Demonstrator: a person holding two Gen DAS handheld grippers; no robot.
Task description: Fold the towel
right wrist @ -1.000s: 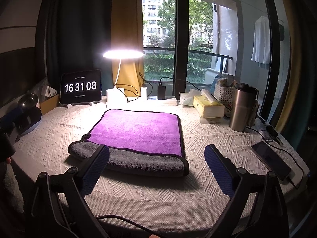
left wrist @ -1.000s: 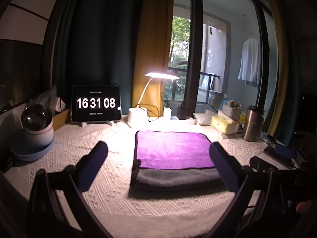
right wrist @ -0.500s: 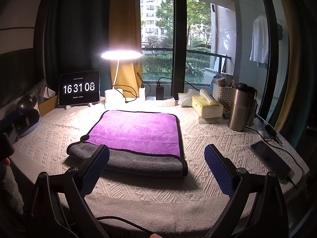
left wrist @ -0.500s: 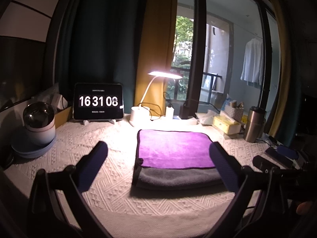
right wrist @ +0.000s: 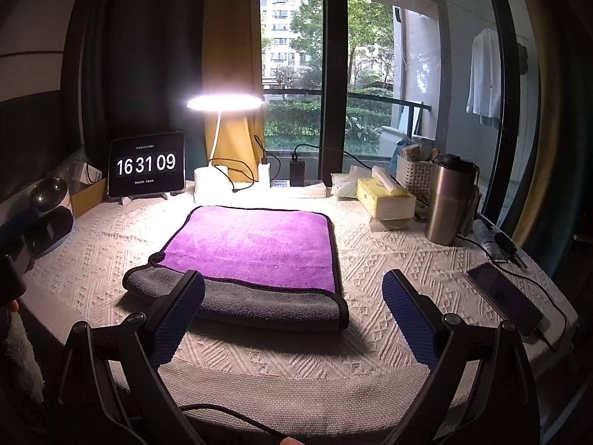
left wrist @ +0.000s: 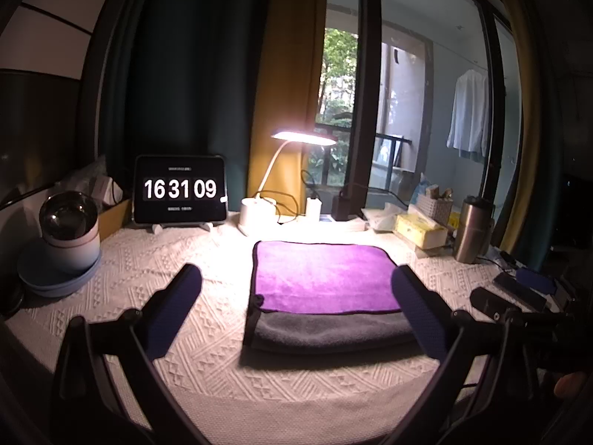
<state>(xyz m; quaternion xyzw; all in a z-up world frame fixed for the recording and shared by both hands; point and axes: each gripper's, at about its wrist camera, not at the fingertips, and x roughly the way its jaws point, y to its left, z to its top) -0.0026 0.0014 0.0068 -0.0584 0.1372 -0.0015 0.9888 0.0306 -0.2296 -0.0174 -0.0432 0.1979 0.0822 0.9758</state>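
Towel (right wrist: pixel 252 244) lying folded near lamp (right wrist: pixel 222 104); left tool (left wrist: pixel 296 304) and right tool (right wrist: pixel 292 315) gaping, empty; risking dragging layers apart by snagging one edge.

The towel (right wrist: pixel 255 248) is bright purple on top with a grey layer under it and a thin black edge. The tabletop (right wrist: pixel 389 252) cloth is cream-white with a raised pattern of diamonds and zigzags. Both grippers have black frames and dark blue dotted pads (right wrist: pixel 178 319). Far ahead, the clock (left wrist: pixel 180 189) is black with white digits, the lamp (left wrist: pixel 257 215) is white, the tissue box (right wrist: pixel 385 200) is yellow, and the flask (right wrist: pixel 446 200) is steel-grey.
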